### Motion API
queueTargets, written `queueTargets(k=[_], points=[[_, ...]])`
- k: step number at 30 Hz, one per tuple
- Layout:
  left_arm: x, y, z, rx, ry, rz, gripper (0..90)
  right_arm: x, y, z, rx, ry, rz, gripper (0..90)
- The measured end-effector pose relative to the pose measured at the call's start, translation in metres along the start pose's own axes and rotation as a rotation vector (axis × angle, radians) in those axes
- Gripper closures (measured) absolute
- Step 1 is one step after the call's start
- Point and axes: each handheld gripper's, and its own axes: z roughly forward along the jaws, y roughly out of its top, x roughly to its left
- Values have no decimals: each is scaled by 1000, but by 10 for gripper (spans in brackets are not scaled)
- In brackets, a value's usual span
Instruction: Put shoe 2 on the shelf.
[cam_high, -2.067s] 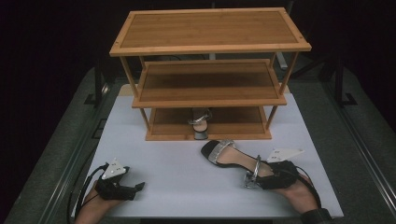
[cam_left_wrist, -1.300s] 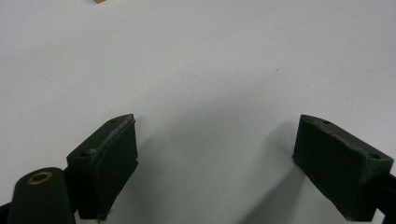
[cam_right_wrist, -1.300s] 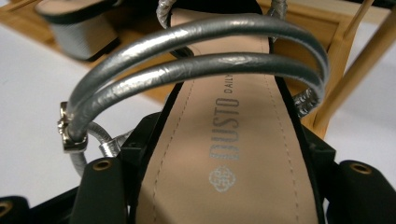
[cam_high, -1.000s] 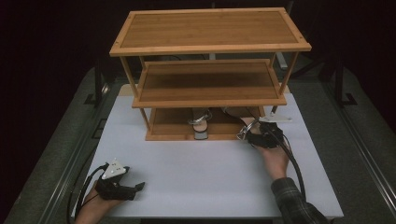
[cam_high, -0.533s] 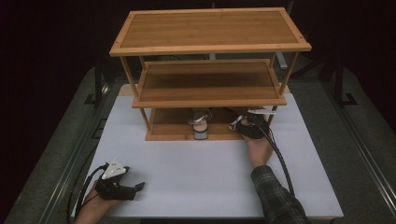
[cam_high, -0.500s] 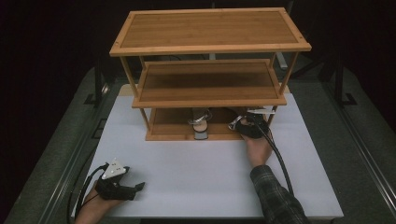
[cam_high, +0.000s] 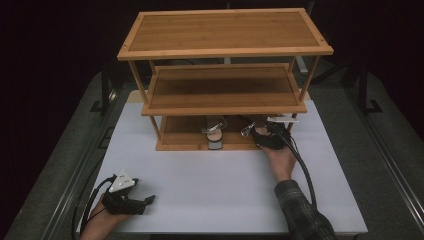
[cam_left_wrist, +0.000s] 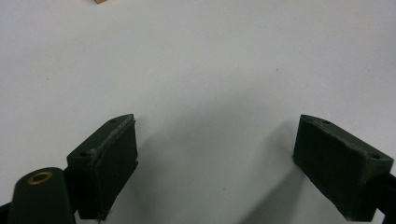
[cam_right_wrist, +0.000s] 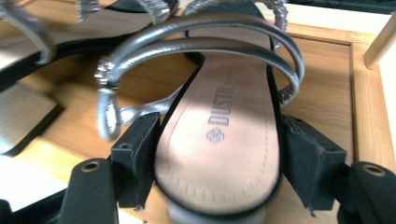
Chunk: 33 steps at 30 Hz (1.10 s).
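Silver-strapped, the sandal (cam_right_wrist: 219, 135) sits on the bottom board of the wooden rack (cam_high: 225, 50), beside a second sandal (cam_high: 214, 132). Its heel end lies between the right tongs (cam_high: 260, 137), whose jaws have just been opening and stand beside its sole. Well in front of the rack, the left tongs (cam_high: 150, 200) rest wide open and empty on the white desk (cam_high: 210, 180).

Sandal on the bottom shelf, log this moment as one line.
right gripper: jaws opening around sandal heel | sandal: on bottom shelf | left gripper: open
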Motion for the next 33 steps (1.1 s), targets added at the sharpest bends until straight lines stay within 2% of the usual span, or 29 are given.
queueTargets(k=[3,4,6,9,10,12,13,20,24,26,29,33], points=[[0,0,0,0,0,1,128,-3,0,-10,31,37,-22,318],[0,0,0,0,0,0,127,-4,-2,-13,58,39,-28,321],[0,0,0,0,0,0,128,-10,-6,-12,61,64,-71,328],[0,0,0,0,0,0,128,-15,-12,-6,88,97,-82,328],[0,0,0,0,0,0,128,-14,-13,-4,92,107,-87,330],[0,0,0,0,0,0,128,-9,-13,-1,91,91,-129,334],[0,0,0,-1,0,-1,128,-6,-12,0,88,93,-134,333],[0,0,0,0,0,0,127,7,-12,1,89,156,-167,332],[0,0,0,0,0,0,128,20,-12,1,88,185,-220,349],[0,0,0,-1,0,-1,128,26,-11,1,68,203,-247,370],[0,0,0,0,0,0,128,34,-9,3,77,196,-261,340],[0,0,0,0,0,0,128,31,-8,2,81,197,-245,313]])
